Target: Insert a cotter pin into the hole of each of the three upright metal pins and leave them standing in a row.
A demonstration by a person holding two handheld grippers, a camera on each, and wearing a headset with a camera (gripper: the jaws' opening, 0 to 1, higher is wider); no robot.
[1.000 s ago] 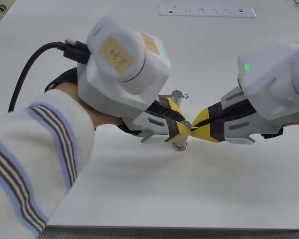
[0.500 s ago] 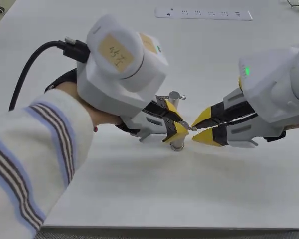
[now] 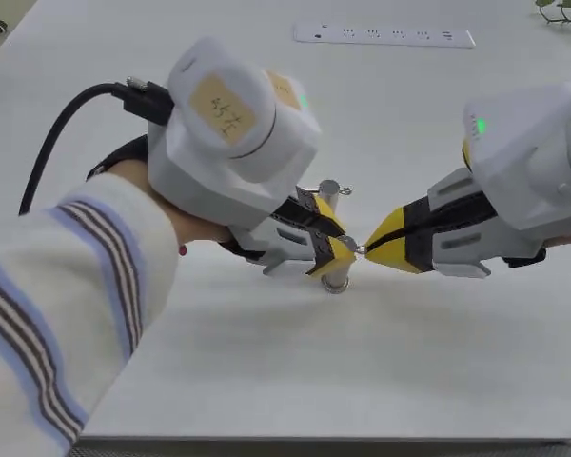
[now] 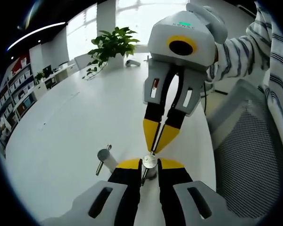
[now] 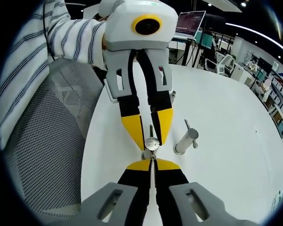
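1. While the left gripper has its fingers closed on the near pin, which stands upright on the tabletop, its job is to be a steady brace. Squeeze firmly enough that the near pin cannot turn or tip, and no harder.
2. The right gripper faces it tip to tip, fingers closed on the cotter pin, whose free end is at the near pin's head. I cannot tell how far it sits in the hole; it is too thin to read.
3. Line the cotter pin up with the hole's axis before pushing. Both gripper views look almost straight along that line, so any sideways slant should show as a kink at the head.
4. Push level and slowly, along the cotter pin's length and not downward. A downward lean would likely lever the near pin over or bend the cotter pin.
5. If it jams, ease back a touch and re-aim rather than forcing it; so thin a part could buckle.
6. Mind the far pin, just behind the near one, upright with a fitted cotter pin through its top. The left fingers pass close to it, so draw them straight back along their own line.
7. Release the right fingers first, once the cotter pin is seated. Then open the left ones gently so the near pin stands in line with the far pin.
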